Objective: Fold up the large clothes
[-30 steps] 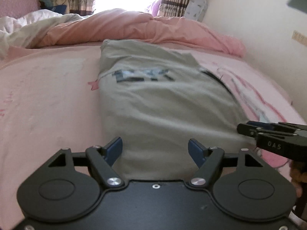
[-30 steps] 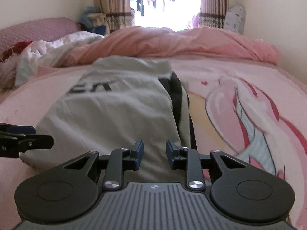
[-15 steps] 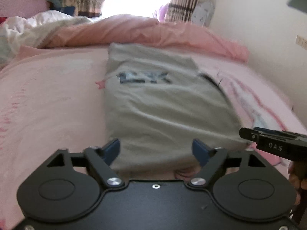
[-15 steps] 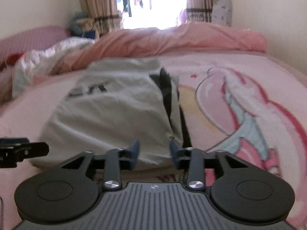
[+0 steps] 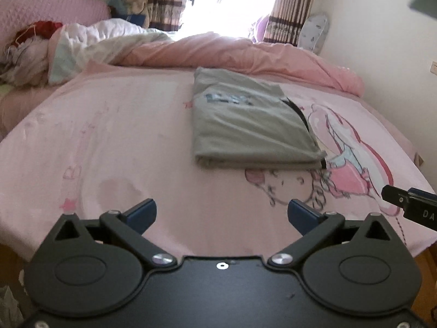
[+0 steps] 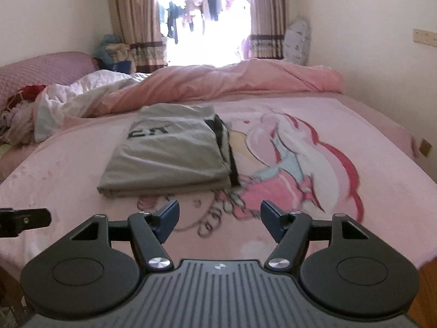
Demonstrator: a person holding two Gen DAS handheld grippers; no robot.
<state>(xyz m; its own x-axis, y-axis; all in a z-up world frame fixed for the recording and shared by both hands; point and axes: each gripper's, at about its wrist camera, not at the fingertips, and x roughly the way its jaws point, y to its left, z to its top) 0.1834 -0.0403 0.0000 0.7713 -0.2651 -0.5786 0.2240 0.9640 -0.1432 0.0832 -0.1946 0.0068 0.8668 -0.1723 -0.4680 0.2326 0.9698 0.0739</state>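
- Grey cotton is seen lying folded on the bed: the grey shirt [image 5: 251,121] is laid as a flat rectangle on the pink bedsheet [image 5: 109,142], dark lettering facing up.
- In the left wrist view the shirt is found at about 12 o'clock from the left tongs [image 5: 221,214], well apart from the blue fingertips [image 5: 143,213].
- The left tongs are held wide apart, and nothing is gripped between them; only bare sheet is seen in the gap.
- In the right wrist view the grey shirt [image 6: 172,150] is placed at roughly 11 o'clock from the right tongs [image 6: 220,220], with its near folded edge just short of the blue fingertips [image 6: 168,218].
- The right tongs are likewise spread open, with nothing clasped.
- A black strip is shown along the shirt's right edge, next to the cartoon print [image 6: 286,164] on the sheet.
- The tip of the right tongs [image 5: 409,205] is caught at 3 o'clock in the left view; the tip of the left tongs [image 6: 23,220] is caught at 9 o'clock in the right view.
- A rumpled pink duvet [image 6: 232,82] is bunched along the far side of the bed, at 12 o'clock, beyond the shirt.
- A white quilt [image 5: 103,43] is heaped at 10 o'clock.
- Curtains [image 6: 133,22] are hung either side of a bright window behind the bed.
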